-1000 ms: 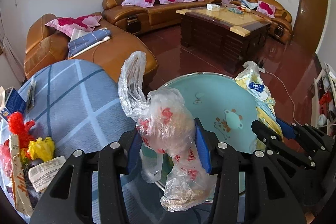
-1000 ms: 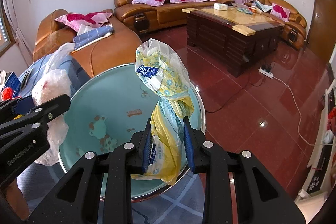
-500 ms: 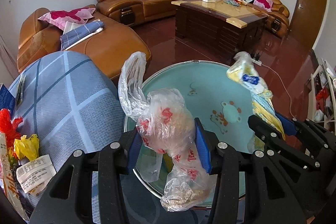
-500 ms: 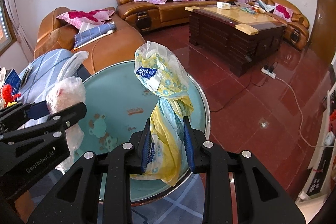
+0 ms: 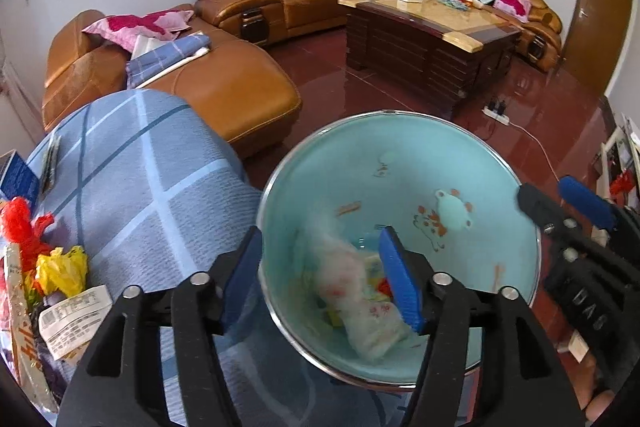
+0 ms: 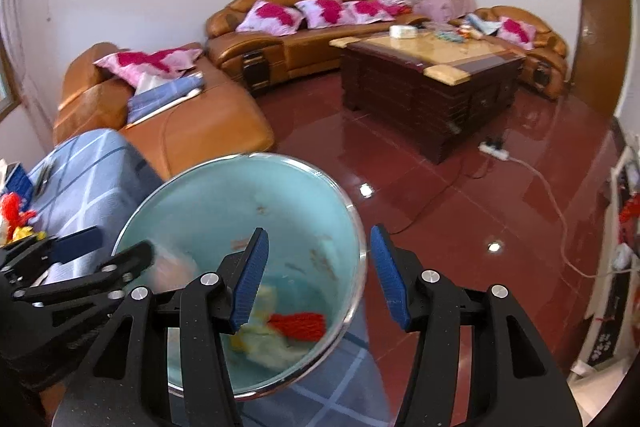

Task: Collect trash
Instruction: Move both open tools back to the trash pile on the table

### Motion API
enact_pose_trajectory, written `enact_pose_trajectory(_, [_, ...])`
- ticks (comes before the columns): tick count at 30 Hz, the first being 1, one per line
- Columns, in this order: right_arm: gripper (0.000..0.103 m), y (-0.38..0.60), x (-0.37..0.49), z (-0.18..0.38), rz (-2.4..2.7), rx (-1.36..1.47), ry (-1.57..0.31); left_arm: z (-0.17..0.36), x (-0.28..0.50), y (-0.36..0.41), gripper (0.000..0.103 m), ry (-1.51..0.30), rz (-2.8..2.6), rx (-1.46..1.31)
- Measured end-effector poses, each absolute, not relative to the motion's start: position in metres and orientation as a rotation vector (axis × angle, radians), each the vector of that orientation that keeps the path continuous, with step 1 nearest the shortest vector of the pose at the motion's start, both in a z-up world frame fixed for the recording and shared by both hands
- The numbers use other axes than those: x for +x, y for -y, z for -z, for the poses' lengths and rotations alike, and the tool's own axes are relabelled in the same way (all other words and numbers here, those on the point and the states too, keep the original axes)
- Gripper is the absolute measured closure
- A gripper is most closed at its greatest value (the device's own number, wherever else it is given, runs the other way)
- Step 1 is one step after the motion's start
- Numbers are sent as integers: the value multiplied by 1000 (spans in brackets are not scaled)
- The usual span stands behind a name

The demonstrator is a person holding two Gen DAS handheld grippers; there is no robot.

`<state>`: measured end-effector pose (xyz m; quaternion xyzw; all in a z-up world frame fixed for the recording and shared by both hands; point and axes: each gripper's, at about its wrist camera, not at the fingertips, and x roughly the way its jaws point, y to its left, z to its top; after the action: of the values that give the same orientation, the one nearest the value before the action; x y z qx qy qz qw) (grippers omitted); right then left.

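Blue-green bowl (image 5: 400, 113) right under both grippers. Left gripper (image 5: 320, 261): fingers apart, opening wider just now, with the see-through bag (image 5: 352, 301) between them but loose, blurry, dropping into the bowl. Right gripper (image 6: 320, 273): fingers apart too, opening just now, nothing between them. Yellow bag (image 6: 260, 341) down on the bowl's bottom, next to a red scrap (image 6: 298, 325).

To let go well: keep both hands over the middle of the bowl, not the rim. Hold the fingers wide until well clear of the bags. Watch for thin plastic sticking to a blue pad; give a tiny shake if so. Then lift straight up, without bumping the bowl.

More trash probably waiting on the checked cloth (image 5: 140, 187) to the left: a yellow scrap (image 5: 60, 267), a paper slip (image 5: 72, 315).
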<state>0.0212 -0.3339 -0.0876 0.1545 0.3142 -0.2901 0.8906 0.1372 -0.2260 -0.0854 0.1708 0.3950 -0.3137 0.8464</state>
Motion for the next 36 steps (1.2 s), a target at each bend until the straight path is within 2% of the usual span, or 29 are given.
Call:
enact_pose_trajectory(2, [47, 335, 18, 84, 618, 327, -631, 83, 137, 223, 36, -827, 645, 358])
enact_pose_trajectory(4, [38, 335, 16, 82, 620, 325, -614, 78, 137, 218, 32, -815, 623, 350])
enact_pose_trajectory(8, [10, 321, 12, 73, 613, 262, -542, 67, 132, 201, 22, -758, 561, 353])
enact_pose_trajectory(9, [8, 317, 11, 71, 619, 248, -526, 65, 131, 196, 20, -746, 543, 355])
enact_pose_trajectory(15, [6, 303, 0, 63, 677, 234, -420, 49, 137, 152, 16, -698, 400, 296])
enact_pose_trajectory(18, [6, 300, -8, 59, 722, 247, -356, 47, 143, 125, 16, -738, 352, 215])
enact_pose_trajectory(24, [6, 276, 16, 62, 638, 135, -514, 50, 143, 72, 16, -771, 293, 148])
enact_pose_trajectory(33, [7, 228, 37, 64, 504, 123, -552, 58, 148, -20, 16, -821, 118, 79])
enact_pose_trajectory(36, [7, 209, 42, 63, 448, 111, -553, 59, 149, -50, 6, -811, 50, 50])
